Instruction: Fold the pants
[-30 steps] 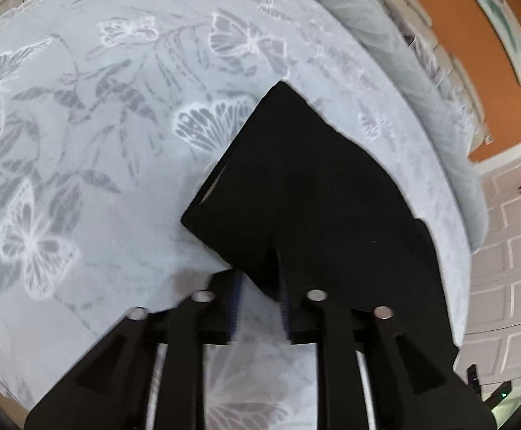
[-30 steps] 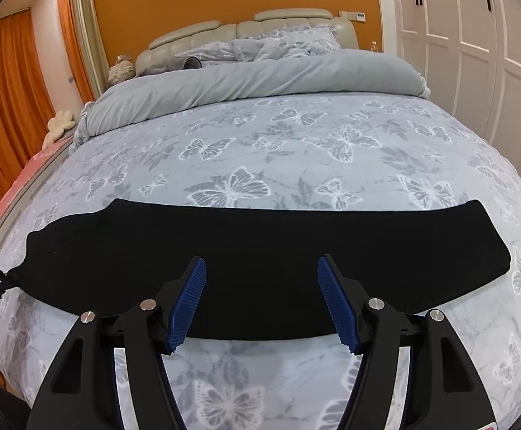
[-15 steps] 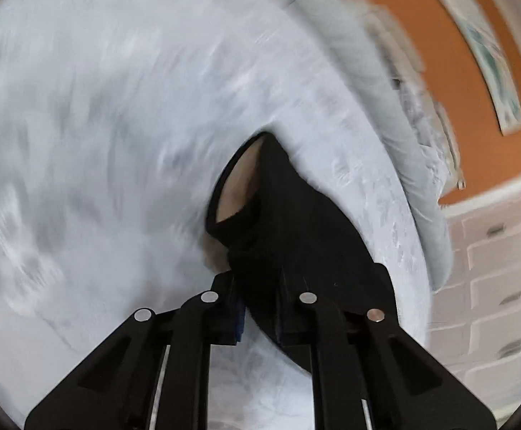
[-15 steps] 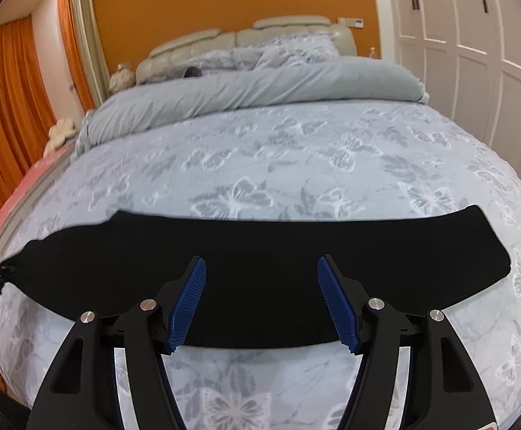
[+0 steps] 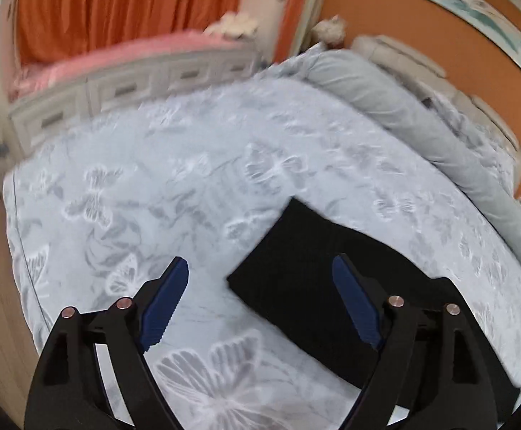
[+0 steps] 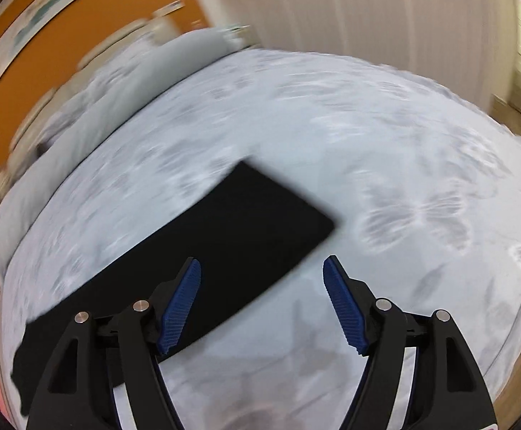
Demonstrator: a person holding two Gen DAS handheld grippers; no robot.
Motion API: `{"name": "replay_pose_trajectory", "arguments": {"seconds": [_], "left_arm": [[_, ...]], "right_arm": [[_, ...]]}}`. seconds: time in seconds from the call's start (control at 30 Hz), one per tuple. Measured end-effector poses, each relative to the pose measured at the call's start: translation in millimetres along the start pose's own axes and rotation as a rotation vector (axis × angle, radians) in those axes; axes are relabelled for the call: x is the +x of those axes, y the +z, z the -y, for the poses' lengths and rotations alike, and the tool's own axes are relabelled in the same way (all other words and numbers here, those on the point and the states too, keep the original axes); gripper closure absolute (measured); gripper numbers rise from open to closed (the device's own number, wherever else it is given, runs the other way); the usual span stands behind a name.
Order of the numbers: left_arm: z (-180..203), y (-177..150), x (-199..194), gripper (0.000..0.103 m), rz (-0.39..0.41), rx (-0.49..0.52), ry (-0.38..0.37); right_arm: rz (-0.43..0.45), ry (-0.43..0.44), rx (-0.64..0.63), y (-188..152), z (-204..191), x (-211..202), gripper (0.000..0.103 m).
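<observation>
The black pants (image 5: pixel 307 272) lie flat as a long folded strip on the butterfly-print bedspread (image 5: pixel 174 186). In the left wrist view one squared end of the strip lies between my fingers. My left gripper (image 5: pixel 260 286) is open and empty just above that end. In the right wrist view the other end of the pants (image 6: pixel 246 229) points up and right, and the strip runs down to the lower left. My right gripper (image 6: pixel 262 286) is open and empty, hovering over the strip's near edge.
A rolled grey duvet (image 5: pixel 421 132) lies across the head of the bed below the orange wall. White drawers (image 5: pixel 124 89) and orange curtains (image 5: pixel 135 3) stand beyond the bed's left side. White wardrobe doors (image 6: pixel 368 10) stand beyond the right side.
My left gripper has let go of the pants' end, opened wide and drawn back. My right gripper has swung toward the other end of the strip, staying open.
</observation>
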State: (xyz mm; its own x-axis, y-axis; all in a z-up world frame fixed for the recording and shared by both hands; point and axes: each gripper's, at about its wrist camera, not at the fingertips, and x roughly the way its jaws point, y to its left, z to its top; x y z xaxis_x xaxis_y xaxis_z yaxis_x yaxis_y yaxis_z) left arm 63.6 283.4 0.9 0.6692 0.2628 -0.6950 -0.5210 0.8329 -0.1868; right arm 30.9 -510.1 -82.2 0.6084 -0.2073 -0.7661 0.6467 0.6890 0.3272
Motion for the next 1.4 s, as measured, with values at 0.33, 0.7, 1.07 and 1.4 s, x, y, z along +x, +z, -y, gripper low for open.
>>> {"name": "replay_pose_trajectory", "arguments": {"seconds": [0.33,0.7,1.07,1.4], "left_arm": [[129,-84,12,0.014,-0.074,0.335,-0.126],[175,-109,21,0.014,-0.086,0.428,-0.183],[181,-116,24,0.014,-0.088,0.468,-0.168],[172,-107,22,0.012,-0.098,0.434,-0.178]], "right_arm": [[-0.106,0.037,0.073,9,31,67,0.034],[-0.062,0.027,-0.103,26,12,76,0.081],[-0.033,-0.055,-0.169,25,14,73,0.070],[-0.074,-0.027,-0.070,17,20,82,0.043]]}}
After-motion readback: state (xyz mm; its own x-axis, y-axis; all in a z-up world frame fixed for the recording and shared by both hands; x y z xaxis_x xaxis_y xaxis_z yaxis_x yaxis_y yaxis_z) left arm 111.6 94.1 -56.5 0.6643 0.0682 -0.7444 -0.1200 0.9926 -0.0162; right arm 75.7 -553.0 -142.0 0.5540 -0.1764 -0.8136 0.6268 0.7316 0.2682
